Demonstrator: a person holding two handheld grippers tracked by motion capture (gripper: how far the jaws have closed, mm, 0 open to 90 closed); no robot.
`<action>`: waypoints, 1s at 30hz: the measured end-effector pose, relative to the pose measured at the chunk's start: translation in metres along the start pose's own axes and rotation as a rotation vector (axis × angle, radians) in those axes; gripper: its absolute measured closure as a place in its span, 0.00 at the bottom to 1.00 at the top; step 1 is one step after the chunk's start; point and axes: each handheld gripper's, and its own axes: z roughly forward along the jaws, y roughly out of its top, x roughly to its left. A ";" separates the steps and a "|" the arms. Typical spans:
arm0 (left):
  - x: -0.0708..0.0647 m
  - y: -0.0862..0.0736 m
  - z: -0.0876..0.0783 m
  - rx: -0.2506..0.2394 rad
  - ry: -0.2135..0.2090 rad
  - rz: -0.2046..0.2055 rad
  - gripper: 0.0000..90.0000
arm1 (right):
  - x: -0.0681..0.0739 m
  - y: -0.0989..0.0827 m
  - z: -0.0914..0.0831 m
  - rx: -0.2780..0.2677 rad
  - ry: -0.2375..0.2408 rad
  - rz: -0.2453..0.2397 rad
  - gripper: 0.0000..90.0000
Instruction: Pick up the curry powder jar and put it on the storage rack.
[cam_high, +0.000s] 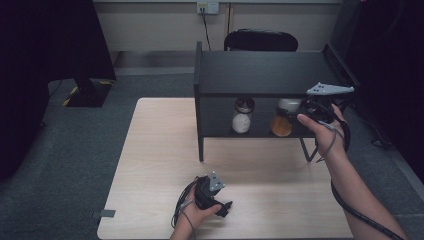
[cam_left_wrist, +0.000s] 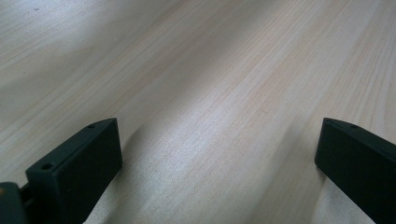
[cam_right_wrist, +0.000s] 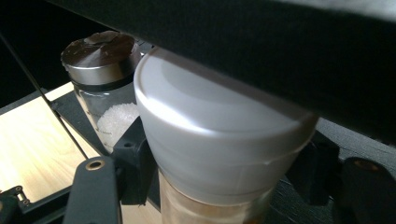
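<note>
Nearest the person, the left gripper lies low on the pale wooden table; the left gripper view shows its 2 jaws spread wide, nothing between them, bare wood grain beneath. Farther out, the right gripper reaches into the lower level of the black shelf unit. The right gripper view shows what the high view cannot: its jaws clamped on either side of the white-lidded jar, just below the lid, amber contents visible under it. The jar sits at the right of the lower shelf, just beside the metal-lidded jar holding white granules. Beyond, a dark chair stands behind the shelf, grey carpet surrounds the table, and a wall socket is on the far wall.
</note>
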 end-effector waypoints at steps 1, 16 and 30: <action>0.000 0.000 0.000 0.000 0.000 0.000 0.00 | 0.000 0.000 0.001 0.000 -0.002 -0.002 0.39; 0.000 0.000 0.000 0.000 0.000 -0.001 0.00 | 0.001 -0.005 0.008 -0.014 -0.024 0.014 0.39; 0.000 0.000 0.000 0.000 0.000 0.000 0.00 | -0.001 -0.009 0.009 -0.027 -0.022 0.013 0.39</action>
